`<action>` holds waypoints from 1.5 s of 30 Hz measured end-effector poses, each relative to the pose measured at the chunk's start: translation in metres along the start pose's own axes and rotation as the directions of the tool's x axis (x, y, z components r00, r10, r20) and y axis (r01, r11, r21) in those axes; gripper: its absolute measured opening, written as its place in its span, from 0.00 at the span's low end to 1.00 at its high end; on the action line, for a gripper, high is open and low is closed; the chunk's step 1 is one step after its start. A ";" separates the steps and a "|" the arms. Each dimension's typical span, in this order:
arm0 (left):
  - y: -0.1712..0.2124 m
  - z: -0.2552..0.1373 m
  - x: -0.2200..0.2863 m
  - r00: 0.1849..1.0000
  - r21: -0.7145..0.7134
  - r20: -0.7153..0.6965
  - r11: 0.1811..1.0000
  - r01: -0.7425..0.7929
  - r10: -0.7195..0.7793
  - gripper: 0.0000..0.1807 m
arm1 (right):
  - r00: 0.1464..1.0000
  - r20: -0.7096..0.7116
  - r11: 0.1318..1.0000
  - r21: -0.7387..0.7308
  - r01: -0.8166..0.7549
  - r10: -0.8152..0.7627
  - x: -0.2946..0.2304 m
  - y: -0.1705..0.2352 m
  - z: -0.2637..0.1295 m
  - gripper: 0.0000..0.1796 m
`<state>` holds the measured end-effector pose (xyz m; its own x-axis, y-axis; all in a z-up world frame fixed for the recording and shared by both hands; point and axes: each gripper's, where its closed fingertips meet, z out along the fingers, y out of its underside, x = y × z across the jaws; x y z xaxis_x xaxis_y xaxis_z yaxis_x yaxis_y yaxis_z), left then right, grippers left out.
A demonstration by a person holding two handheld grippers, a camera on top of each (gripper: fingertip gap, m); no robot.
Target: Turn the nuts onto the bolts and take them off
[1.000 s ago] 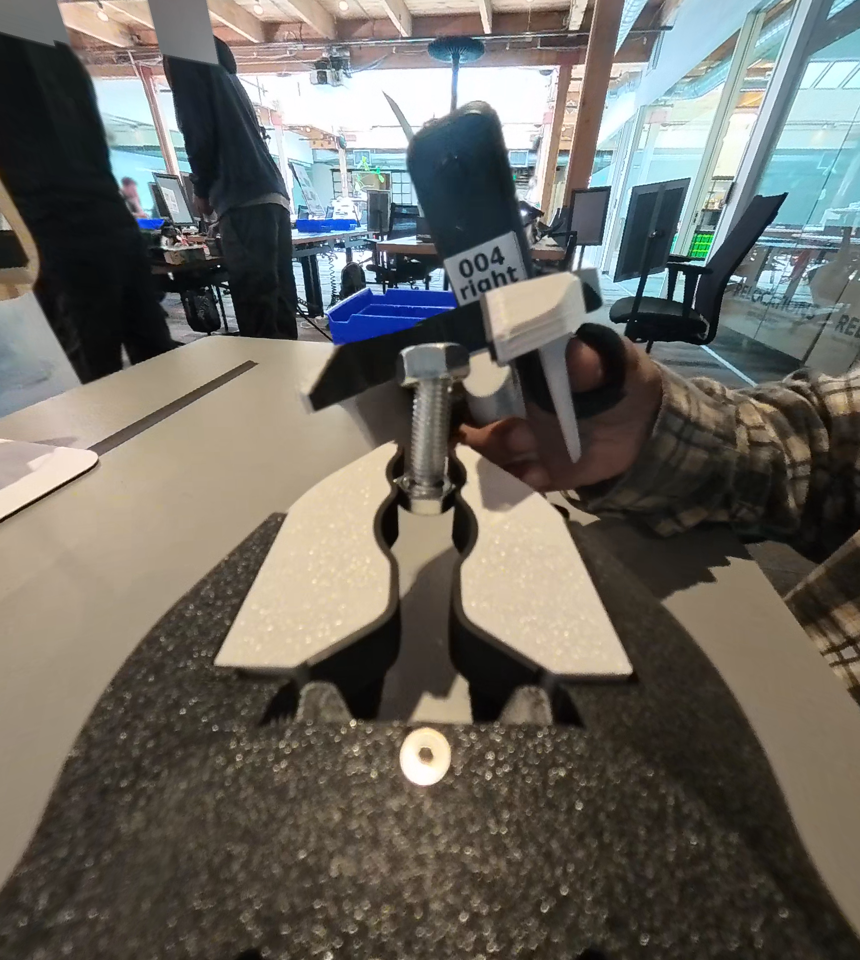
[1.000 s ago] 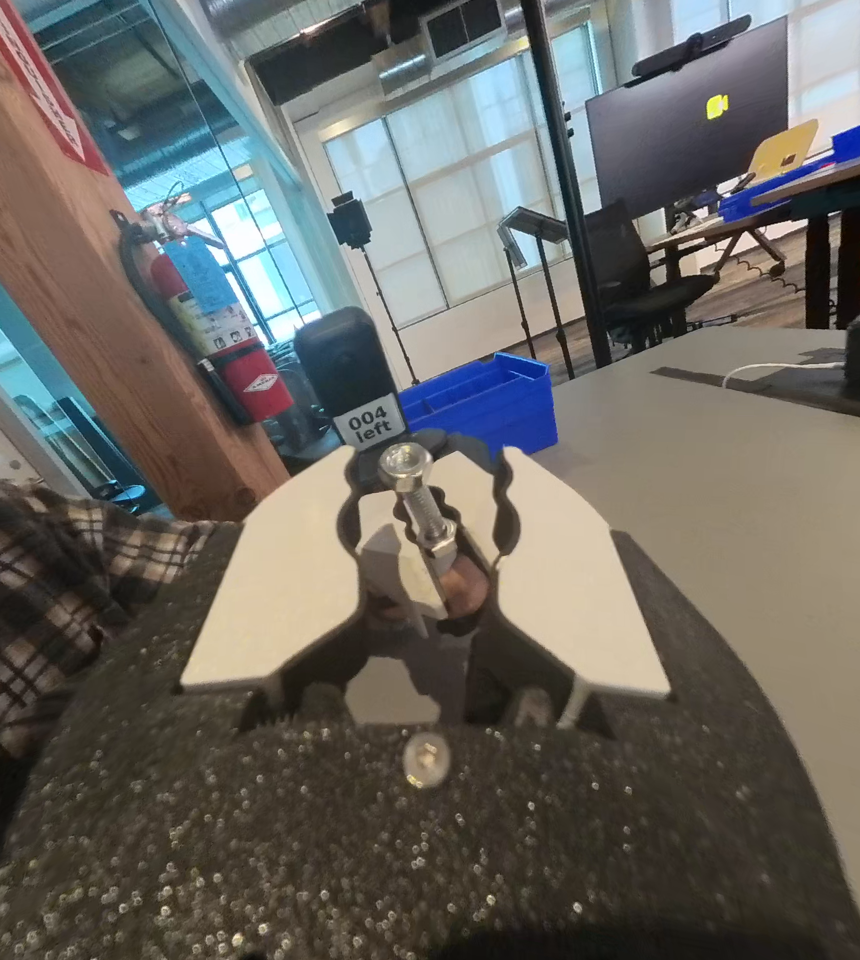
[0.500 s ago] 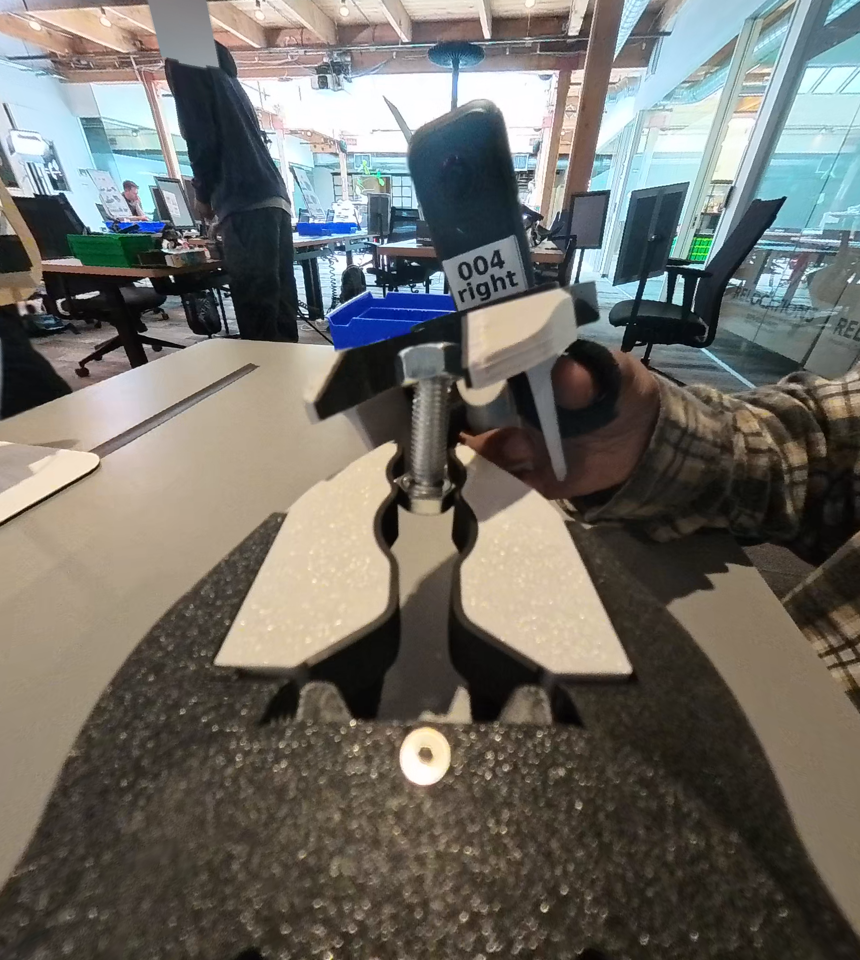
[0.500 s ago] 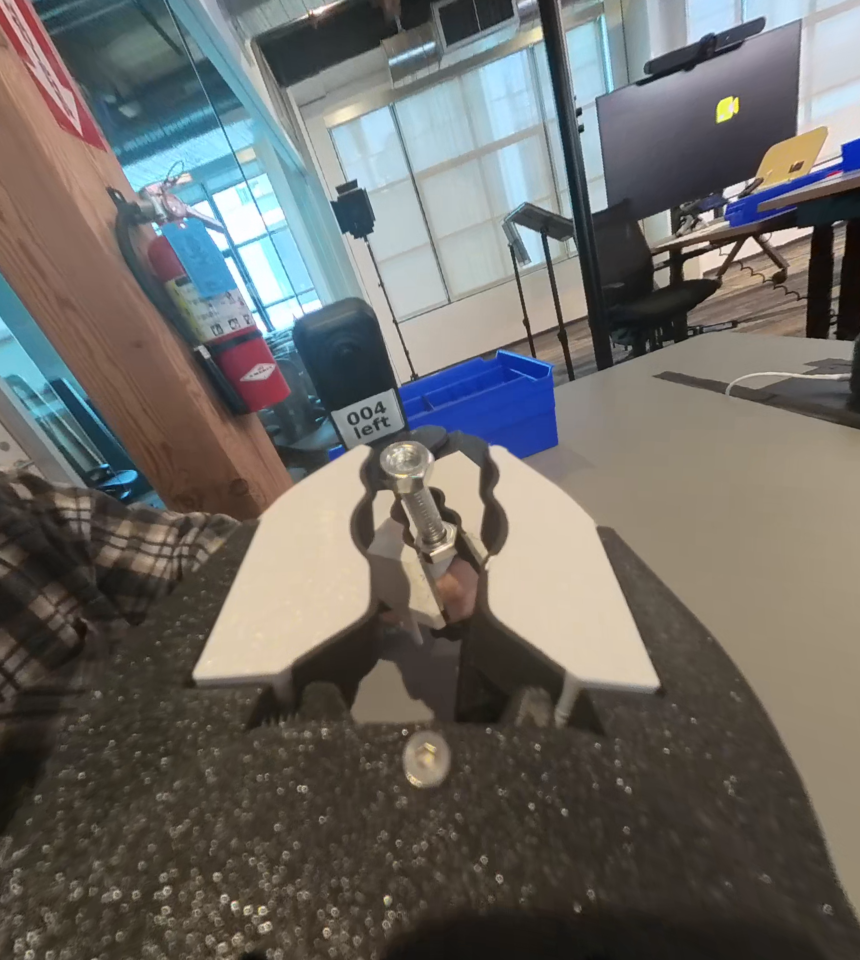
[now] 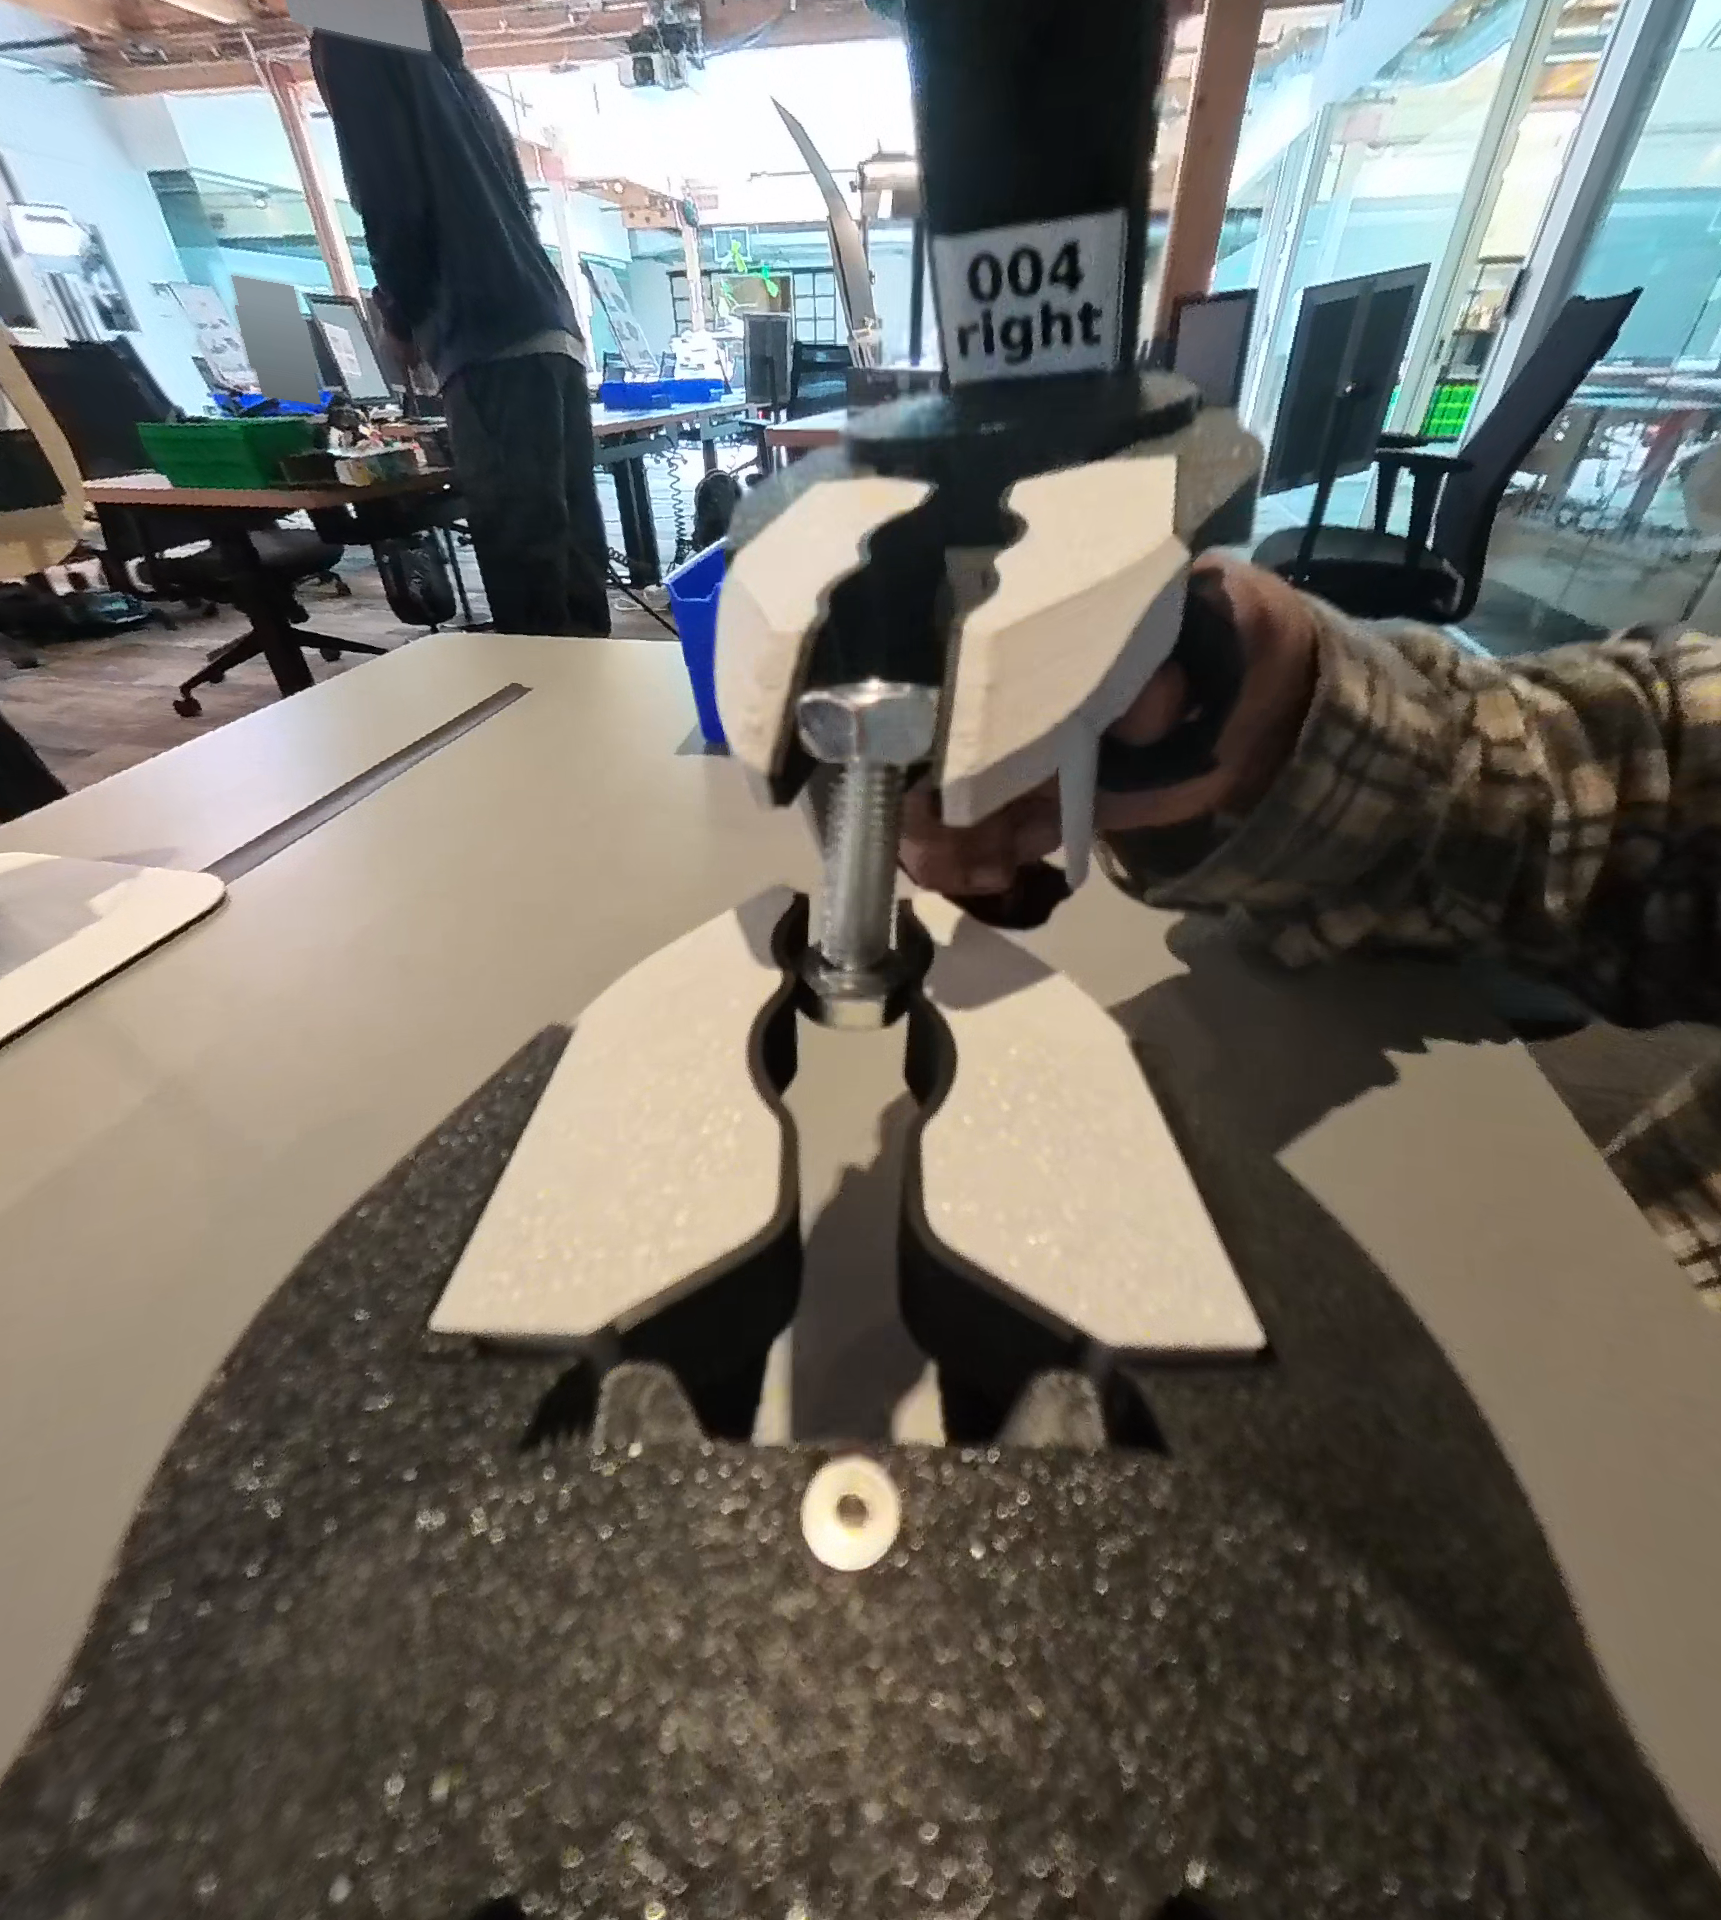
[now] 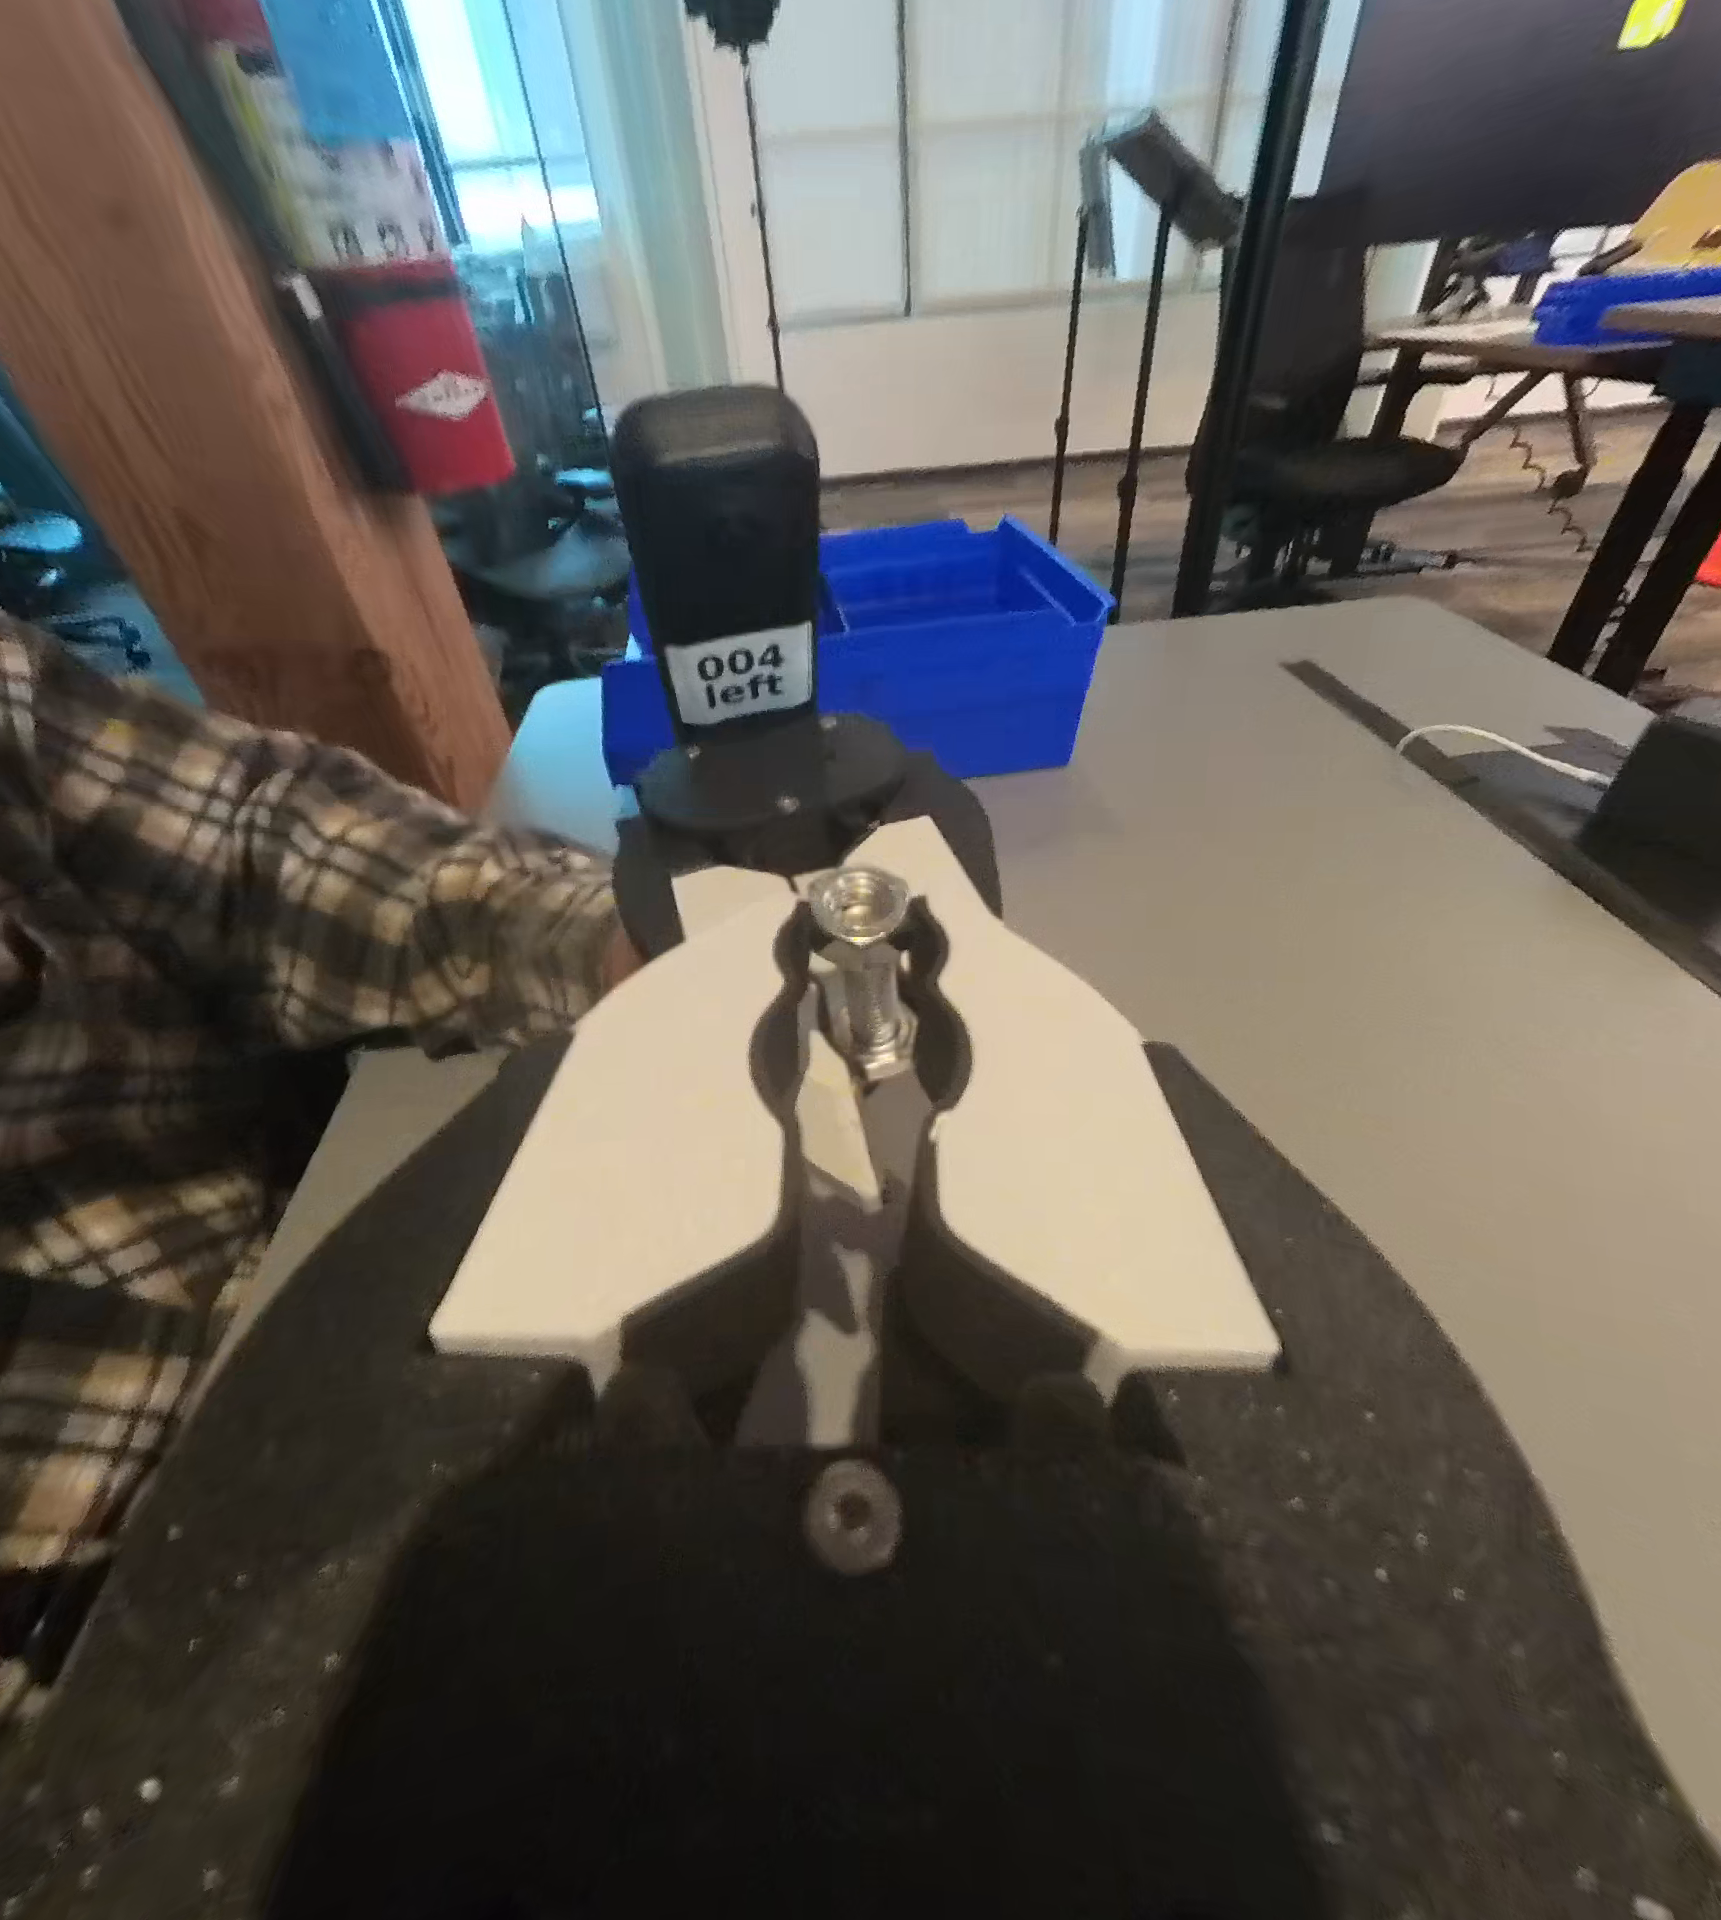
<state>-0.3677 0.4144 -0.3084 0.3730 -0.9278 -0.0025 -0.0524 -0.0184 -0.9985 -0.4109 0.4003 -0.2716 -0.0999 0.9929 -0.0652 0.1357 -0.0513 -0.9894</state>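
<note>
Bolt (image 5: 861, 831) tip hidden below nut (image 5: 854, 992); left claw (image 5: 851, 1003) clamps the nut; right claw (image 6: 851, 925) grips the bolt head, above grey surface (image 5: 420, 935).

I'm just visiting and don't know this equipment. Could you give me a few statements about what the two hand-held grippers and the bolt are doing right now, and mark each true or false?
1. The left gripper is shut on the nut at the bolt's lower end. True.
2. The right gripper grips the bolt at its hex head. True.
3. The bolt lies flat on the grey table. False: it stands roughly upright, held between the two grippers above the table.
4. The blue bin sits between the two grippers. False: it stands at the table's far edge, behind the left gripper.
5. A sleeve in plaid shows behind the right gripper. True.
</note>
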 end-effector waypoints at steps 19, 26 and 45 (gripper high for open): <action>0.004 -0.019 -0.037 0.989 -0.029 0.148 0.999 0.021 -0.016 0.08 | 0.991 0.136 0.716 -0.690 0.110 -0.021 0.013 0.176 -0.055 0.10; 0.008 -0.018 -0.037 0.990 -0.033 0.136 0.999 0.034 -0.030 0.08 | 0.987 0.156 0.707 -0.694 0.135 -0.035 0.017 0.177 -0.058 0.10; 0.015 -0.020 -0.044 0.989 -0.078 0.146 0.997 0.020 -0.009 0.08 | 0.952 0.262 0.478 -0.823 0.307 -0.160 0.017 0.168 -0.067 0.16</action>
<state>-0.4034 0.4470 -0.3222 0.5049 -0.8632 -0.0018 -0.1168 -0.0663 -0.9909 -0.3234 0.4159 -0.4299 -0.3751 0.9248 0.0627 0.8451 0.3690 -0.3868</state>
